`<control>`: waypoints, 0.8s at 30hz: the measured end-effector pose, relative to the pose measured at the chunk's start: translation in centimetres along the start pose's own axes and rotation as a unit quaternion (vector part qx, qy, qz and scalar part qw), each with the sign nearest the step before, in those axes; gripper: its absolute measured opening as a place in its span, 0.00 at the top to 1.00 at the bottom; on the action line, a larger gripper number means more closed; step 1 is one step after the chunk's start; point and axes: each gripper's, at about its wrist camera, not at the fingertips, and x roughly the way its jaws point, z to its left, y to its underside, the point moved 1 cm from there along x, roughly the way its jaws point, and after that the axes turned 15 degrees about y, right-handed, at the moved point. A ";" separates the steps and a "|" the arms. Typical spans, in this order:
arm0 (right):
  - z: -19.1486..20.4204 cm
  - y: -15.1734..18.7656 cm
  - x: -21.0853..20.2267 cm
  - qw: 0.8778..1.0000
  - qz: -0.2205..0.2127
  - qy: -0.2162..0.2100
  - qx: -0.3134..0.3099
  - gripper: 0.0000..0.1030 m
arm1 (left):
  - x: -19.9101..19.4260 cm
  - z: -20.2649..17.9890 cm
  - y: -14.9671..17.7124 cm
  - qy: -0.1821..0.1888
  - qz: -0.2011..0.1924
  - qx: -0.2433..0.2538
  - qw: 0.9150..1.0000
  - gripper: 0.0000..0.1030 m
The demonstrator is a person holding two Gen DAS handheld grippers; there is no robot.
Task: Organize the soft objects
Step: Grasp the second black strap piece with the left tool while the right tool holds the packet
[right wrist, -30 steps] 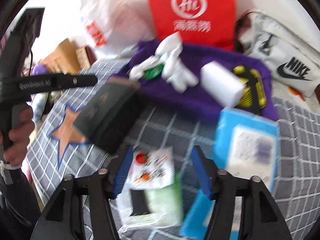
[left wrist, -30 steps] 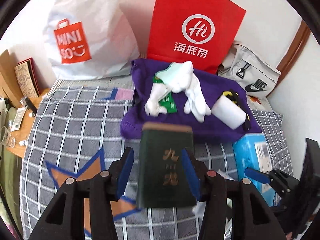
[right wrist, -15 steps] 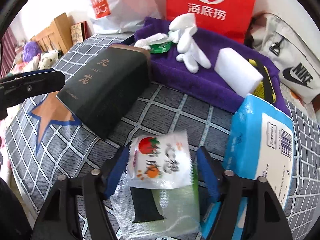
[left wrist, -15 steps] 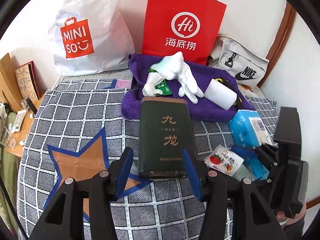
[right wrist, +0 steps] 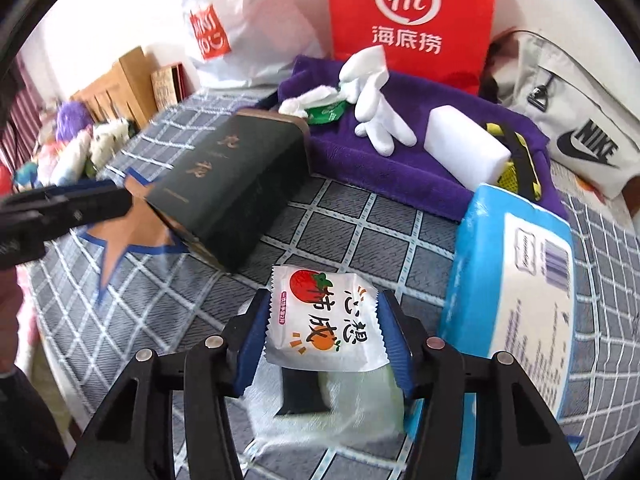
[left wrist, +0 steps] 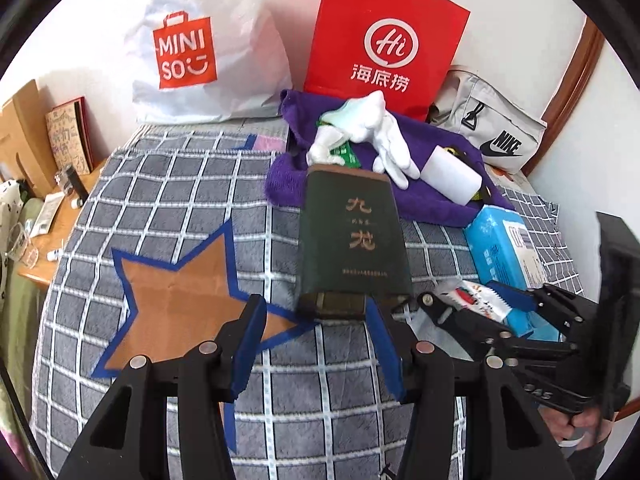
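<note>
A dark green book (left wrist: pixel 352 236) lies flat on the checked bedspread (left wrist: pixel 160 200), its near end just ahead of my left gripper (left wrist: pixel 314 304). That gripper is open, with nothing between its fingers. My right gripper (right wrist: pixel 324 312) is closing, and its blue pads touch both side edges of a white snack packet (right wrist: pixel 324 320) printed with a tomato and an orange. The packet rests on a clear bag (right wrist: pixel 340 412) holding green and black items. Behind lies a purple towel (right wrist: pixel 400 168) carrying white gloves (right wrist: pixel 376 112) and a white foam block (right wrist: pixel 464 148).
A blue tissue pack (right wrist: pixel 512 280) lies right of the packet. A red paper bag (left wrist: pixel 384 36), a white shopping bag (left wrist: pixel 200 40) and a grey sports bag (left wrist: pixel 492 128) stand against the wall. An orange star patch (left wrist: pixel 180 280) marks the bedspread; a wooden side table (left wrist: pixel 52 216) is at left.
My left gripper drew back, leaving the book lying on the bed ahead of its fingertips. The right gripper settled over the snack packet and its jaws narrowed onto it.
</note>
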 end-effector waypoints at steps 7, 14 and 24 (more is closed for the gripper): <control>-0.9 2.7 -3.8 0.999 -0.027 -0.025 0.024 0.48 | 1.1 -0.7 2.0 -0.003 0.034 -0.017 0.999 0.52; -2.5 6.7 -6.9 0.998 -0.044 -0.031 0.044 0.48 | 2.5 -2.3 3.3 0.039 0.049 -0.046 0.997 0.52; -7.3 11.6 -7.5 0.994 -0.051 0.037 0.091 0.48 | 6.1 -7.1 3.6 0.099 0.047 -0.050 0.993 0.52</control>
